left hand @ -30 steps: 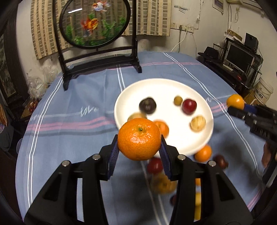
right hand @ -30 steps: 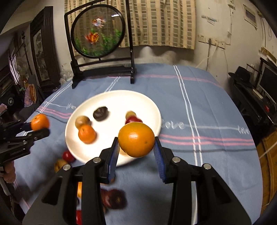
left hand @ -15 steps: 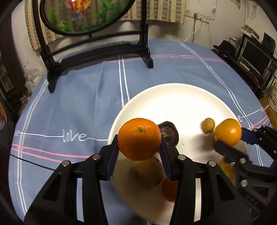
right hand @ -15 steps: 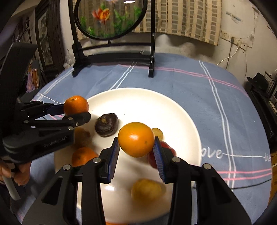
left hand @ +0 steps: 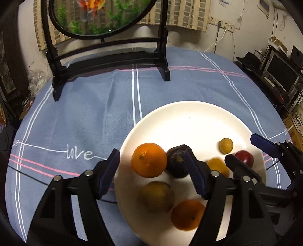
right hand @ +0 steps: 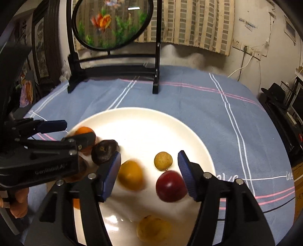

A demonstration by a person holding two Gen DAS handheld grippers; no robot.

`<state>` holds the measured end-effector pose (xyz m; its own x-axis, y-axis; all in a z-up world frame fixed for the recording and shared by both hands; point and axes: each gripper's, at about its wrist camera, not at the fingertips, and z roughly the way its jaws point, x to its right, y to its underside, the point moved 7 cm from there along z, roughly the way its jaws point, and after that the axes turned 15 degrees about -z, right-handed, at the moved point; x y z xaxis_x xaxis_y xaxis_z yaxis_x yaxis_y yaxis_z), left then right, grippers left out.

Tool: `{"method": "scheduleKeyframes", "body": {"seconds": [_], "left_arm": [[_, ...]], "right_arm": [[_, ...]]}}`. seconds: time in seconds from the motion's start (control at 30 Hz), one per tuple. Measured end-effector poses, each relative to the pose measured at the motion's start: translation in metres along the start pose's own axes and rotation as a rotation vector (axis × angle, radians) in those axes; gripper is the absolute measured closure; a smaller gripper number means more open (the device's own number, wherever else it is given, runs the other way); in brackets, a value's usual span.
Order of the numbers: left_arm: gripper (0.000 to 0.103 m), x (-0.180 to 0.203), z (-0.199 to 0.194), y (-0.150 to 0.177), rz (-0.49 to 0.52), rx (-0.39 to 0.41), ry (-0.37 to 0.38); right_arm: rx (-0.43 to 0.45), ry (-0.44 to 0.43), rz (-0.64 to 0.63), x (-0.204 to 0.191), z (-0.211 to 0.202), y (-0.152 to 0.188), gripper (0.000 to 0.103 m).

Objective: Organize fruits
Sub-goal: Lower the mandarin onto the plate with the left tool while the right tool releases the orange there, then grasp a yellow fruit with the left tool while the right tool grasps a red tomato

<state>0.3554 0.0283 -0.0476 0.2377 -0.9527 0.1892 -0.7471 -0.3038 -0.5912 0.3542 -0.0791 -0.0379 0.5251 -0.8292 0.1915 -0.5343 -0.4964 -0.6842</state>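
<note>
Goldfish screen (left hand: 106, 17) on blue tablecloth (left hand: 85, 106); monitor (left hand: 282, 72) right.

The tablecloth (left hand: 85, 106) reads "love"; left gripper (right hand: 75, 132) reads "GenRobot.AI".

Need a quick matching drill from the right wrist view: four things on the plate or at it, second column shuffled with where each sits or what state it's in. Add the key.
Column 1
1. red fruit
2. dark fruit
3. small yellow-green fruit
4. right gripper

Column 2
A. jaws open, pads gripping nothing
B. on the white plate, just ahead of the red one
C. close by the right-hand pad
D. next to the left gripper, at the plate's left side

Pairs: 1-C, 2-D, 3-B, 4-A
</note>
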Motion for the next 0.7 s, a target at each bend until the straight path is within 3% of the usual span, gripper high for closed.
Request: {"method": "scheduleKeyframes", "body": {"seconds": [0.13, 0.23, 0.43, 0.7], "left_arm": [[0.025, -0.003, -0.018, 0.010, -0.002, 0.002, 0.011], [0.024, -0.005, -0.030, 0.015, 0.009, 0.007, -0.029], [0.021, -0.006, -0.065, 0.037, 0.001, 0.033, 0.003], [0.017, -0.012, -0.104, 0.103, 0.053, 0.052, 0.015]], "right_arm": [[0.006, -0.014, 0.024, 0.002, -0.017, 0.010, 0.040], [-0.001, -0.014, 0.035, 0.005, -0.031, 0.023, 0.040], [0.016, -0.026, 0.106, 0.012, -0.071, 0.052, 0.040], [0.005, -0.021, 0.096, -0.001, -0.115, 0.102, 0.040]]}}
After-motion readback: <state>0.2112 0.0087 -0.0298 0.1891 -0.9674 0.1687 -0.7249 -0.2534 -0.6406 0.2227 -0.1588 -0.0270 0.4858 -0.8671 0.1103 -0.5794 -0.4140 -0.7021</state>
